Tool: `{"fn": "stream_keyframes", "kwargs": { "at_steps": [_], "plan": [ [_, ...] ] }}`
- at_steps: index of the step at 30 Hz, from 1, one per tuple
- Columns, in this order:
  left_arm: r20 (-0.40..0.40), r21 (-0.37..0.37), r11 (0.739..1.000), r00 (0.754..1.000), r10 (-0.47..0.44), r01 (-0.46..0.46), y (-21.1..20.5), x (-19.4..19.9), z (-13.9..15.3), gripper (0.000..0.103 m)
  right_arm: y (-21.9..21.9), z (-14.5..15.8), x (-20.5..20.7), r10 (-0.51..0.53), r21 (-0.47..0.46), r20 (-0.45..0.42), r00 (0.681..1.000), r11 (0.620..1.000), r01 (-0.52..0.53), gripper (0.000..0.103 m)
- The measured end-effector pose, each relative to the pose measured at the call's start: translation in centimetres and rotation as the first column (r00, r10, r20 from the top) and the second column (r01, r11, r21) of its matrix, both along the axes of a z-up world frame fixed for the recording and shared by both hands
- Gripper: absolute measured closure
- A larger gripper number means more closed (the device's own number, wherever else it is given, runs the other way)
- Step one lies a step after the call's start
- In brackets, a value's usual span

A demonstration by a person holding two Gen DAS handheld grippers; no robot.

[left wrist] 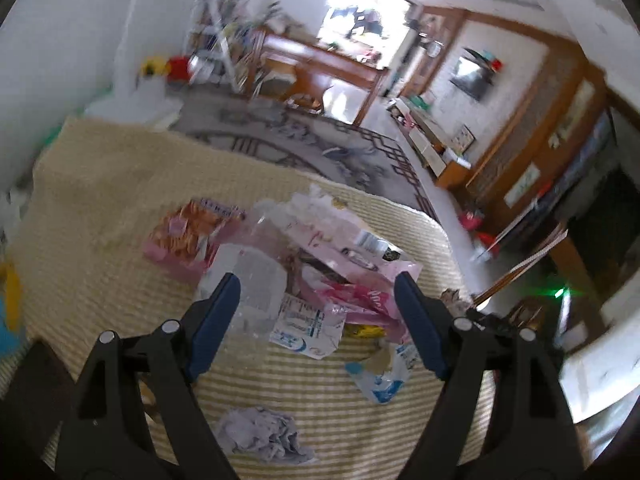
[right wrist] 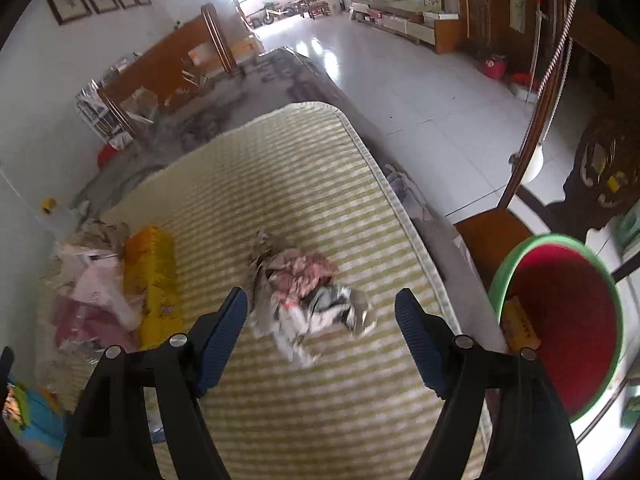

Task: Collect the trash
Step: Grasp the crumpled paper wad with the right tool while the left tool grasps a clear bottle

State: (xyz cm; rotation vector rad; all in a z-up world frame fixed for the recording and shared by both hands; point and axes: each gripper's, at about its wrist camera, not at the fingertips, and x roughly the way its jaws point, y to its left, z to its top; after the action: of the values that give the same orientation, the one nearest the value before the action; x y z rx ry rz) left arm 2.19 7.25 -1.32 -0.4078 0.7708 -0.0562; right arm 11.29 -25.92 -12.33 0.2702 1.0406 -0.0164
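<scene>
Both tools tip downward over a yellow-striped mattress (right wrist: 304, 184) strewn with litter.

The left gripper (left wrist: 318, 294) slants down at the mattress with its blue-padded fingers (left wrist: 216, 320) spread wide and nothing between the pads. Ahead of and between the fingertips lies a heap of wrappers (left wrist: 320, 248): clear plastic film, pink packets, a white and blue sachet. Beyond the left finger sits a pink snack box (left wrist: 188, 236). Below the fingers, nearer the camera, rests a crumpled grey tissue (left wrist: 260, 434), and just inside the right finger lies a torn blue and white wrapper (left wrist: 384, 380). The room behind is streaked with blur, so the far shelves and furniture are hard to read.

The right gripper (right wrist: 322, 310) points more steeply down, fingers (right wrist: 420, 340) also wide apart and gripping nothing. Between and just ahead of the fingertips lies a crumpled wad of paper (right wrist: 304, 292), pinkish and black-and-white, blurred; whether it touches either pad cannot be told, though it appears clear of both. Out past the right finger, off the mattress edge, stands a red bin with a green rim (right wrist: 568, 320), a yellow scrap (right wrist: 518, 326) inside it, its lower edge hidden by the tool's black frame. Left of the left finger lie a yellow packet (right wrist: 154, 284) and more pink wrappers (right wrist: 96, 292), partly cut off.
</scene>
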Motion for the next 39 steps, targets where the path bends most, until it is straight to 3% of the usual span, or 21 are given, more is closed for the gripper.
{"fn": "stream_keyframes", "kwargs": {
  "at_steps": [1, 3, 5, 8, 10, 13, 16, 18, 21, 23, 25, 28, 31, 36, 39],
  "plan": [
    [-0.006, -0.013, 1.000, 1.000, 0.015, -0.015, 0.4, -0.1, -0.2, 0.027, 0.3, -0.4, 0.3, 0.015, -0.011, -0.014, 1.000, 1.000, -0.015, 0.033],
    [0.000, -0.031, 0.997, 0.998, 0.065, -0.065, 1.5, -0.6, -0.2, 0.027, 0.5, -1.2, 0.4, 0.049, 0.029, -0.036, 0.998, 0.998, -0.048, 0.049],
    [0.021, -0.053, 0.990, 0.991, 0.133, -0.132, 3.1, -1.0, 0.1, 0.026, 0.3, -1.0, 0.1, 0.054, 0.091, -0.023, 0.998, 0.995, -0.052, 0.072],
    [0.017, -0.061, 0.977, 0.979, 0.205, -0.204, 5.0, -1.6, 0.3, 0.026, -0.1, -0.4, -0.7, 0.051, 0.103, -0.005, 0.999, 0.993, -0.050, 0.079],
    [-0.020, -0.068, 0.973, 0.975, 0.219, -0.220, 5.7, -1.5, -0.5, 0.027, -0.3, -0.4, -1.2, 0.052, 0.165, -0.015, 0.999, 0.985, -0.049, 0.102],
    [-0.078, -0.061, 0.985, 0.985, 0.155, -0.160, 4.7, -0.4, -1.3, 0.027, -0.9, -0.6, -2.0, 0.048, 0.275, -0.032, 0.998, 0.961, -0.037, 0.102],
    [-0.107, 0.040, 0.996, 0.991, 0.084, -0.080, 2.4, 0.2, -1.5, 0.026, -0.6, 0.3, -2.6, 0.055, 0.285, -0.018, 0.998, 0.957, -0.048, 0.102],
    [-0.134, 0.087, 0.994, 0.988, 0.078, -0.067, 1.7, 0.6, -1.9, 0.026, -0.1, 0.8, -2.9, 0.064, 0.261, -0.002, 0.998, 0.963, -0.061, 0.101],
    [-0.164, 0.139, 0.987, 0.981, 0.104, -0.082, 1.5, 1.3, -2.7, 0.026, 0.0, 1.0, -2.7, 0.045, 0.268, 0.005, 0.999, 0.962, -0.045, 0.092],
    [-0.183, 0.185, 0.980, 0.976, 0.115, -0.081, 1.5, 2.2, -3.2, 0.026, -0.1, 0.8, -2.6, 0.019, 0.303, 0.007, 1.000, 0.953, -0.020, 0.060],
    [-0.207, 0.204, 0.976, 0.971, 0.120, -0.077, 1.5, 2.9, -3.9, 0.026, -0.2, 0.6, -2.6, 0.002, 0.322, 0.008, 1.000, 0.947, -0.005, 0.053],
    [-0.256, 0.165, 0.984, 0.961, 0.106, -0.065, 1.9, 3.4, -5.0, 0.026, 0.0, 0.7, -2.4, 0.002, 0.321, 0.007, 1.000, 0.947, -0.004, 0.047],
    [-0.281, 0.115, 0.992, 0.956, 0.089, -0.058, 2.2, 3.4, -5.7, 0.037, 0.3, 0.8, -2.2, 0.002, 0.305, 0.017, 1.000, 0.952, -0.007, 0.043],
    [-0.217, 0.108, 0.992, 0.972, 0.090, -0.068, 1.8, 1.9, -4.3, 0.041, 0.8, 0.7, -1.5, -0.004, 0.272, 0.036, 0.999, 0.962, -0.006, 0.039],
    [-0.160, 0.006, 0.995, 0.982, 0.103, -0.104, 2.5, 0.0, -3.0, 0.042, 1.2, 0.4, -1.0, 0.006, 0.241, 0.041, 0.999, 0.970, -0.016, 0.029]
  ]
}}
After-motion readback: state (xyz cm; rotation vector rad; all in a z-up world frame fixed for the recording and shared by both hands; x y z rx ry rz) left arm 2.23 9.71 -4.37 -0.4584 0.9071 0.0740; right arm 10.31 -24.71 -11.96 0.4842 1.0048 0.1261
